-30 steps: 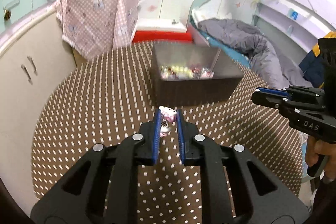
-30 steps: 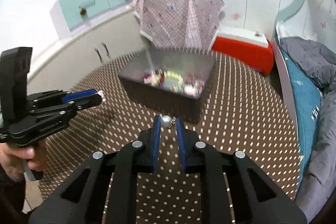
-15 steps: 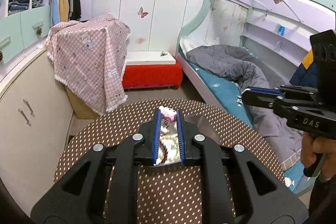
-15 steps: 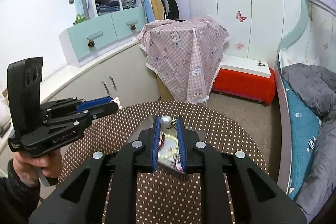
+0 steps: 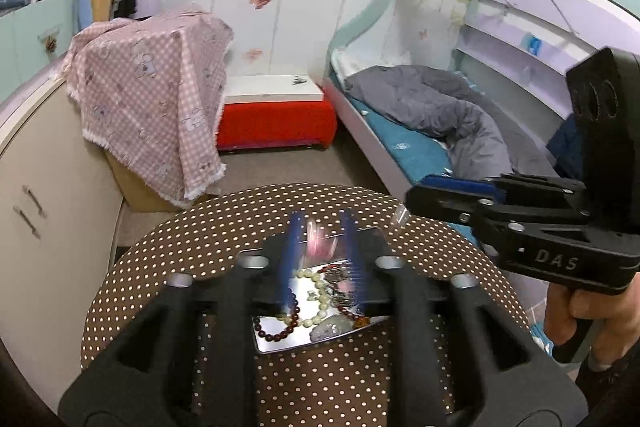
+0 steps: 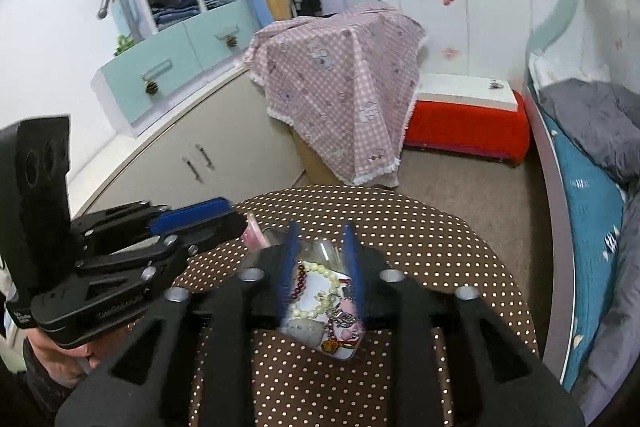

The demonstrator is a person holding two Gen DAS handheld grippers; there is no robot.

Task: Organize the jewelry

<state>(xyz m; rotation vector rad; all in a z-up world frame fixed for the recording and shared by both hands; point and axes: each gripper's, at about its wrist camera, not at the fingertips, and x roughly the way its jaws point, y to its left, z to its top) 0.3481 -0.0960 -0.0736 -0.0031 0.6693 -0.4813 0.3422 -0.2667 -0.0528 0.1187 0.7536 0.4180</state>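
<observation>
Both grippers hover high over a jewelry box [image 5: 280, 341] on the round dotted table [image 5: 224, 239]. The box holds bead bracelets [image 5: 280, 327], a pearl strand [image 6: 320, 309] and charms. My left gripper [image 5: 318, 231] has just spread open; a blurred pink charm [image 5: 316, 239] sits between its fingers, falling free. It also shows in the right wrist view [image 6: 254, 233]. My right gripper [image 6: 320, 239] is open and empty above the box [image 6: 340, 351]. It shows from the side in the left wrist view [image 5: 416, 203].
A pink checked cloth [image 5: 152, 87] covers a box beyond the table. A red bench [image 5: 276, 123], a bed with a grey duvet [image 5: 432, 115] and cream cabinets [image 6: 192, 155] surround the table. The table edge [image 6: 516, 291] drops to the carpet.
Both grippers opened over the box. The pearl piece has left the right gripper, and the pink charm is dropping from the left one. Both have tilted down toward the box.
</observation>
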